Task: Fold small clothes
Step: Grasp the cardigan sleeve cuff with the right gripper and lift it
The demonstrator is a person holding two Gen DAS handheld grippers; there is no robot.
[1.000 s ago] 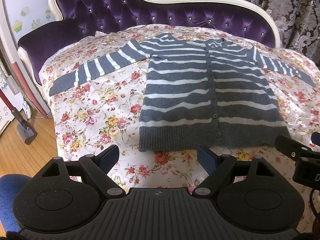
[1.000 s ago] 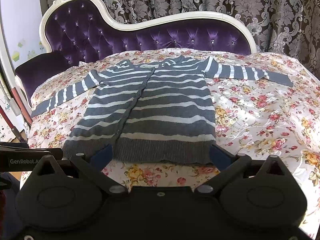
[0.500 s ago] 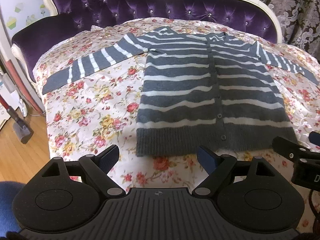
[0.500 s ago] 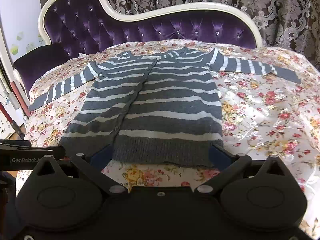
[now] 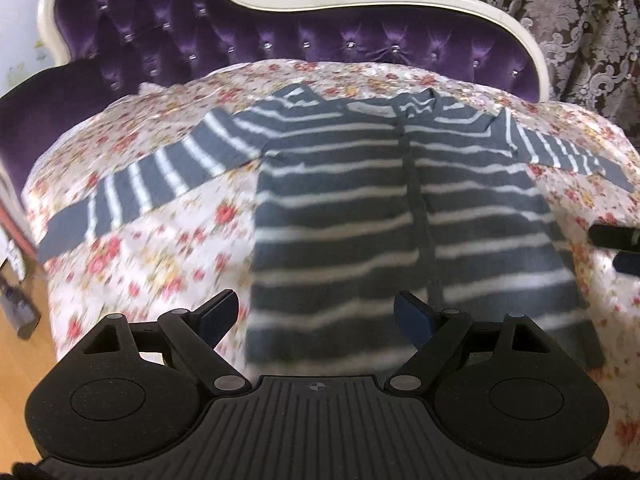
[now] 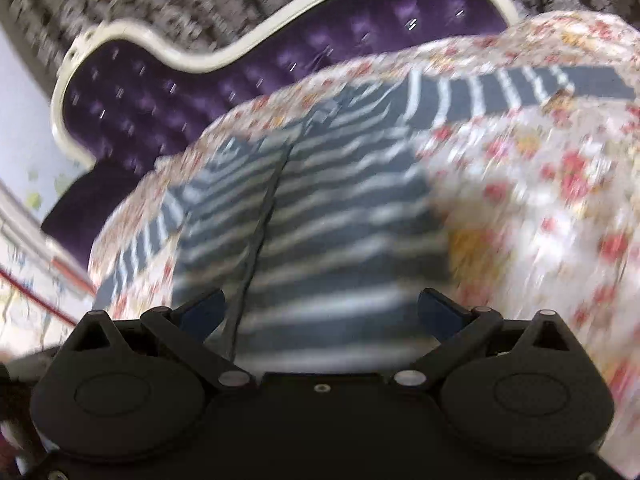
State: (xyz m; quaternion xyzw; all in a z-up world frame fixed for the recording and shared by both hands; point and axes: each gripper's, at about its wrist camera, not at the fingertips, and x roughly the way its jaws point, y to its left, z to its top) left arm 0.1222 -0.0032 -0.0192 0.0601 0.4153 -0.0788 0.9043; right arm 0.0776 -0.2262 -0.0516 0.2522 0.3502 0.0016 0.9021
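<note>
A small grey cardigan with white stripes [image 5: 380, 208] lies flat and buttoned on the floral bedspread [image 5: 160, 248], both sleeves spread out to the sides. My left gripper [image 5: 316, 316] is open and empty, just above the cardigan's lower left part. My right gripper [image 6: 320, 312] is open and empty over the cardigan's [image 6: 320, 216] lower right part, tilted, in a blurred view. The tip of the right gripper [image 5: 616, 238] shows at the right edge of the left wrist view.
A purple tufted headboard with a cream frame [image 5: 320, 36] rises behind the bed. Patterned curtains [image 5: 580, 8] hang at the back. The wooden floor [image 5: 20, 360] shows past the bed's left edge.
Both grippers have moved forward over the cardigan's hem. The right gripper has also tilted and swung, so its view is blurred. Both stay open.
</note>
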